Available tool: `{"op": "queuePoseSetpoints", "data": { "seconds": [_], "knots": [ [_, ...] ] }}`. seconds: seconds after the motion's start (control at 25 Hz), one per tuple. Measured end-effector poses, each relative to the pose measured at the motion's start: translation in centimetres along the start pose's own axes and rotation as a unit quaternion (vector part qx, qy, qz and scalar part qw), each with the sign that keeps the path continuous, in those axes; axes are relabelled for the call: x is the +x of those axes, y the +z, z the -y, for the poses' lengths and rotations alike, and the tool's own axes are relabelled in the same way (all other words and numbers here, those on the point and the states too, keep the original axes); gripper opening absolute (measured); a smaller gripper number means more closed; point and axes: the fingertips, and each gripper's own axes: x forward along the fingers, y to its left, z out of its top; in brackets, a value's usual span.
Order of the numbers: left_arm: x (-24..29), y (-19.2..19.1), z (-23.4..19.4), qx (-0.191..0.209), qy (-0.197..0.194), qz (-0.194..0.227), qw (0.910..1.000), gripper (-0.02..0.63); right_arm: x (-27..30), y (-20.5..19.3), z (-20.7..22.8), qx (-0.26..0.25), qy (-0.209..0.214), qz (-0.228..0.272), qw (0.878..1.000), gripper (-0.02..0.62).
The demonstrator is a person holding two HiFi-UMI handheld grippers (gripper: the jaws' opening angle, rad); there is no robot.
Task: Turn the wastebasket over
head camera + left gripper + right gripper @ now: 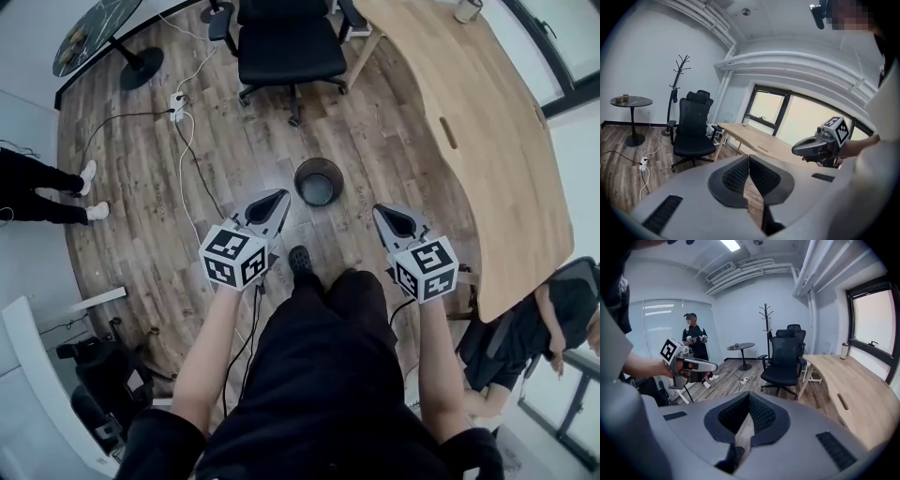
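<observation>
The wastebasket (319, 182) stands upright on the wooden floor (394, 150), mouth up. It sits in the open stretch between the office chair (291, 47) and the person's feet, well apart from the curved edge of the table (469, 112). The left gripper (272, 204) and right gripper (396, 223) hang just short of it on either side, and both have their fingers clenched on nothing.

The wastebasket is small, round and dark, and it is probably light and stiff. It looks empty, though the inside is too dark to be sure. The rim is the natural hold, pinched on opposite sides with one finger inside and one outside. A thin wall may pivot or slip as it tips, so the pinch should be firm.
</observation>
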Motion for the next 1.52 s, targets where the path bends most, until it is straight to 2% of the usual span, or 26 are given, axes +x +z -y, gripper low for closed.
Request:
{"op": "queuePoseSetpoints", "data": {
  "seconds": [0.2, 0.4, 0.56, 0.72, 0.92, 1.08, 1.16, 1.28, 1.52],
  "knots": [
    [2.4, -0.7, -1.6, -0.018, -0.003, -0.017, 0.9997, 0.017, 2.0, -0.4, 2.4, 0.000, -0.009, -0.023, 1.000, 0.032],
    [4.9, -1.6, -2.8, -0.038, 0.008, -0.036, 0.9986, 0.017, 5.2, -0.4, 5.1, -0.008, 0.007, -0.041, 0.999, 0.034],
    [6.7, -2.5, -4.2, -0.061, 0.032, -0.050, 0.9964, 0.018, 9.1, -0.5, 7.4, -0.017, 0.033, -0.062, 0.997, 0.034],
    [8.7, -4.1, -4.9, -0.100, 0.063, -0.075, 0.9901, 0.017, 13.2, -1.7, 9.3, -0.034, 0.072, -0.091, 0.993, 0.034],
    [12.6, -6.9, -5.6, -0.139, 0.103, -0.087, 0.9811, 0.017, 17.7, -4.7, 11.8, -0.061, 0.123, -0.138, 0.981, 0.034],
    [14.5, -8.8, -8.9, -0.139, 0.129, -0.099, 0.9769, 0.017, 22.1, -7.2, 11.9, -0.078, 0.149, -0.164, 0.972, 0.034],
    [15.4, -10.1, -9.6, -0.156, 0.140, -0.099, 0.9727, 0.017, 23.4, -8.7, 12.4, -0.091, 0.158, -0.184, 0.966, 0.034],
    [17.0, -13.2, -10.2, -0.178, 0.146, -0.106, 0.9674, 0.017, 25.5, -11.2, 13.1, -0.107, 0.161, -0.208, 0.959, 0.034],
    [20.2, -20.8, -13.5, -0.201, 0.142, -0.135, 0.9598, 0.017, 30.7, -16.6, 15.2, -0.116, 0.150, -0.239, 0.952, 0.034]
  ]
}}
